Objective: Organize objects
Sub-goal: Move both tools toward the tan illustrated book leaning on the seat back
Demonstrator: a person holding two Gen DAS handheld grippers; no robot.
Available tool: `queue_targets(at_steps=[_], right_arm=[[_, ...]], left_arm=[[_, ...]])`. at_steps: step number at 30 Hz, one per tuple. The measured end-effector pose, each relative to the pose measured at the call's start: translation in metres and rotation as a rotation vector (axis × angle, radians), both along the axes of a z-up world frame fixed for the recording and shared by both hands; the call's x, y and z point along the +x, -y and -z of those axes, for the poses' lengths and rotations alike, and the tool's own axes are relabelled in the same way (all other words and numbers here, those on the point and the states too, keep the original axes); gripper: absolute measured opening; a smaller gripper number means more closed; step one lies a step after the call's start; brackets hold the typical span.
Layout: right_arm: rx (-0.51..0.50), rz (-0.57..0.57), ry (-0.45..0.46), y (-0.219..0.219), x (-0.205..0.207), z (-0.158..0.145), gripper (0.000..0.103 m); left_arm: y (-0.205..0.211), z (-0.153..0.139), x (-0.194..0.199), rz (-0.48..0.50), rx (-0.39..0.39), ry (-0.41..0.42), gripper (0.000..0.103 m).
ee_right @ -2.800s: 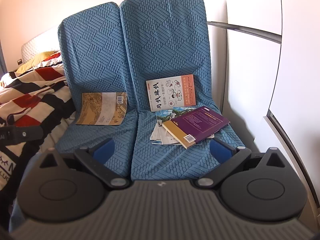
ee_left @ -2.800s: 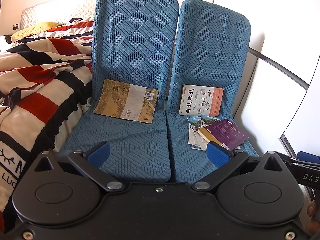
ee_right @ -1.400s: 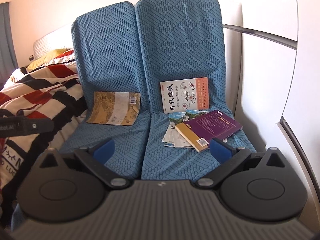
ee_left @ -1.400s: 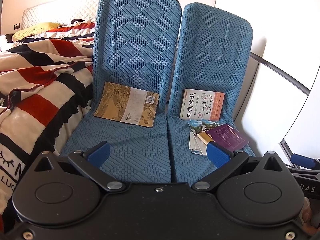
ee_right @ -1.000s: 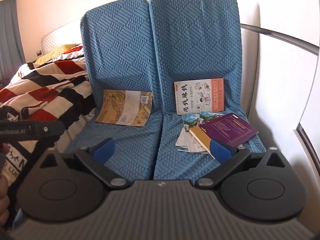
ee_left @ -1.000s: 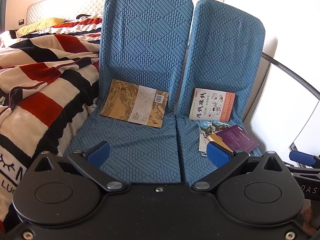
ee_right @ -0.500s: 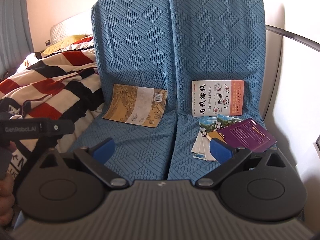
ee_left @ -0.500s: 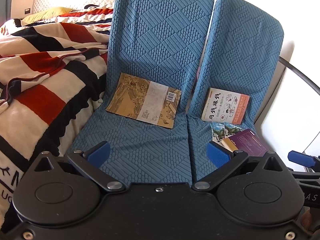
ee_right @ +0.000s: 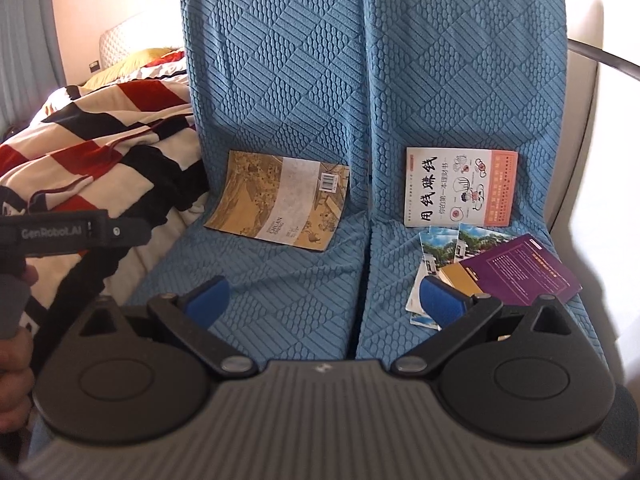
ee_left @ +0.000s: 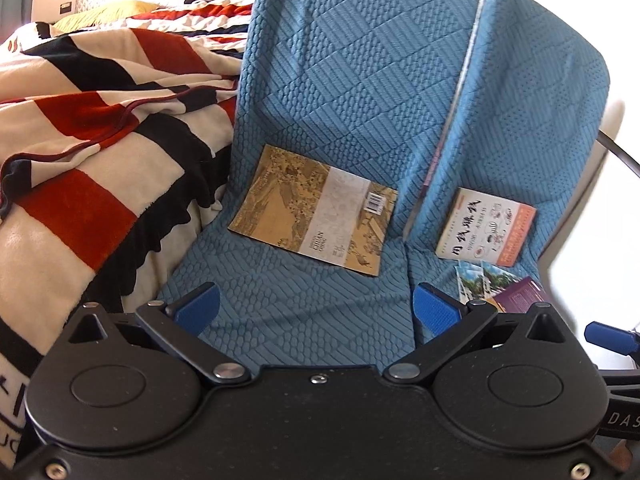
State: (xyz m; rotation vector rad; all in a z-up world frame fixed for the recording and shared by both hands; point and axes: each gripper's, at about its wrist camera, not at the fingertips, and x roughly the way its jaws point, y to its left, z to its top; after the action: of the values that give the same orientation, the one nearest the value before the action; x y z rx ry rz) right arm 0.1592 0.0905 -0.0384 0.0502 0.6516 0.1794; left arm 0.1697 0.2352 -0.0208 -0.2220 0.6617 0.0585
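Left wrist view, nearest first: the left gripper (ee_left: 314,306) hovers over the left seat (ee_left: 304,312), fingers spread wide and empty. The right gripper (ee_right: 322,296) is likewise released, holding nothing. Just ahead on the right seat (ee_right: 384,320) lie one purple book (ee_right: 520,270) atop two visible photo cards (ee_right: 444,244). Farther back, one tan book (ee_left: 316,226) and one white book (ee_right: 460,186) lean against the backrests. Approaching low and square to a book's free edge would likely give the cleanest pinch.

Both wide-open grippers, left gripper (ee_left: 316,306) and right gripper (ee_right: 324,296), are now closer to the two blue quilted-fabric seats (ee_right: 280,80), the left angled further toward the tan landscape-cover book (ee_left: 314,226).
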Motion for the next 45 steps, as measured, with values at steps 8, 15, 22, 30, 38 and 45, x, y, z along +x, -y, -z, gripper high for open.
queue_targets(at_steps=[8,15,22,30,38,45], right_arm=[[-0.012,0.007,-0.014,-0.01,0.037,0.01,0.103],[-0.051,0.015,-0.048,-0.019,0.074,0.028,0.089],[-0.015,0.011,-0.081,-0.019,0.12,0.051,0.075],[0.045,0.019,-0.119,-0.016,0.185,0.08,0.07],[0.047,0.014,-0.136,-0.023,0.244,0.114,0.07],[0.046,0.014,-0.154,-0.029,0.289,0.145,0.07]], left_arm=[[-0.016,0.021,0.038,-0.006,-0.017,-0.036,0.103],[-0.028,0.04,0.081,-0.021,-0.016,-0.057,0.103],[-0.03,0.057,0.14,-0.025,0.005,-0.047,0.103],[-0.044,0.081,0.218,-0.035,0.002,-0.034,0.098],[-0.077,0.124,0.287,-0.034,-0.011,-0.089,0.087],[-0.107,0.161,0.33,-0.028,-0.068,-0.149,0.084]])
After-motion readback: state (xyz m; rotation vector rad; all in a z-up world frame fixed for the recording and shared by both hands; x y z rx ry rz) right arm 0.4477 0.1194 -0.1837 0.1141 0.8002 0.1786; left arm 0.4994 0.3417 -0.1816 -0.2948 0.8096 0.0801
